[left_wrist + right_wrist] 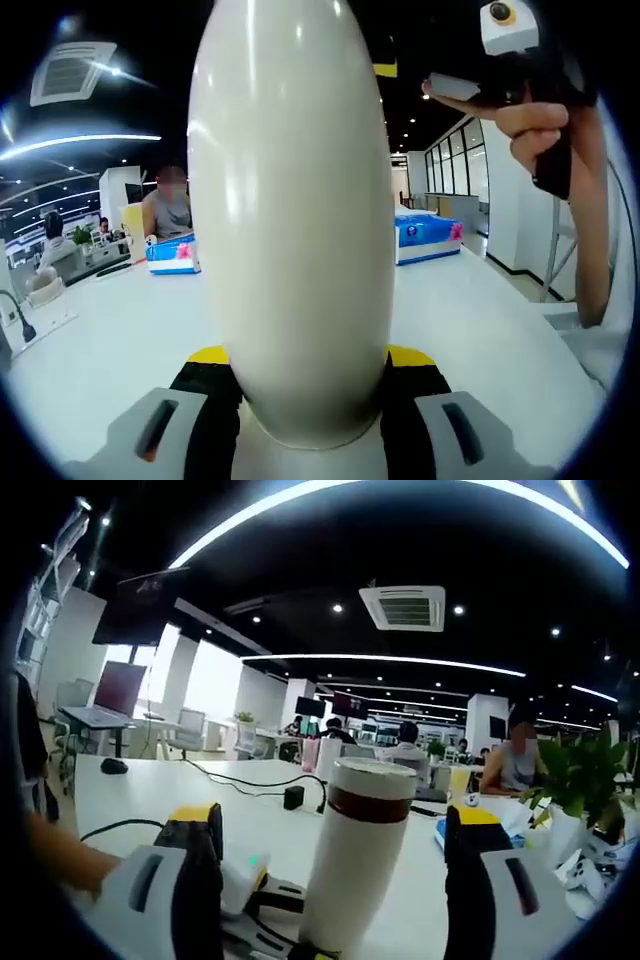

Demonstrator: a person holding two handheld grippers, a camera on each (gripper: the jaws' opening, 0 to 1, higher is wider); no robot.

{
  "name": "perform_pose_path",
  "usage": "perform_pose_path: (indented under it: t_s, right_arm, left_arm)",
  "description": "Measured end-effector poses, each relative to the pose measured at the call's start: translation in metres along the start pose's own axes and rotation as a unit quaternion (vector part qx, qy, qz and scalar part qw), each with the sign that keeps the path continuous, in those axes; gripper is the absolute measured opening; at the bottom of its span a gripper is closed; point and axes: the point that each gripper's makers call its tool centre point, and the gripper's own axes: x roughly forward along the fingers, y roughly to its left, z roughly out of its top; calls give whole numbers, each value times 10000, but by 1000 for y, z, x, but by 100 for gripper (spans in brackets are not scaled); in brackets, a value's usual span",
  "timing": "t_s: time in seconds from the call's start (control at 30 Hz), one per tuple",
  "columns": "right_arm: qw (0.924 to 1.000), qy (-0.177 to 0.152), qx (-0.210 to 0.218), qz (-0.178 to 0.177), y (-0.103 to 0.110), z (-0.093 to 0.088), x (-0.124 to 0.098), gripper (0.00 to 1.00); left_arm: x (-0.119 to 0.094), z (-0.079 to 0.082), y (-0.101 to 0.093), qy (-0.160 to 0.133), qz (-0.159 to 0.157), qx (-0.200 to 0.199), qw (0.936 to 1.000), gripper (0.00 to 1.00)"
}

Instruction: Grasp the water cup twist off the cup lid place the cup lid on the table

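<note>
Cream-white water cup (290, 220) stands upright on the white table (110, 340), clamped between the left gripper (300, 415) jaws near its base. In the right gripper view the cup (358, 855) shows its dark band and lid (375, 770) on top, between the wide-spread, empty jaws of the right gripper (335, 880); a hand (535, 125) holds that gripper aloft

Cream-white water cup (358, 855) with a dark brown band below its pale lid (374, 771), standing on a white table (110, 340); grey gripper jaws with black and yellow tips; blue boxes (427, 238) with pink marks; green-leaved plant (580, 770)
</note>
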Motion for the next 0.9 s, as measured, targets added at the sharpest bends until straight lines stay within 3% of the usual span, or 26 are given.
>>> perform_pose_path:
  t_s: [0.63, 0.9]
  right_arm:
    - [10000, -14, -69, -63, 0, -1, 0, 94]
    - [9995, -272, 123, -139, -4, 10, -4, 92]
  left_arm:
    - [0, 0, 0, 0, -4, 0, 10000, 55]
    - [0, 0, 0, 1, -1, -1, 10000, 55]
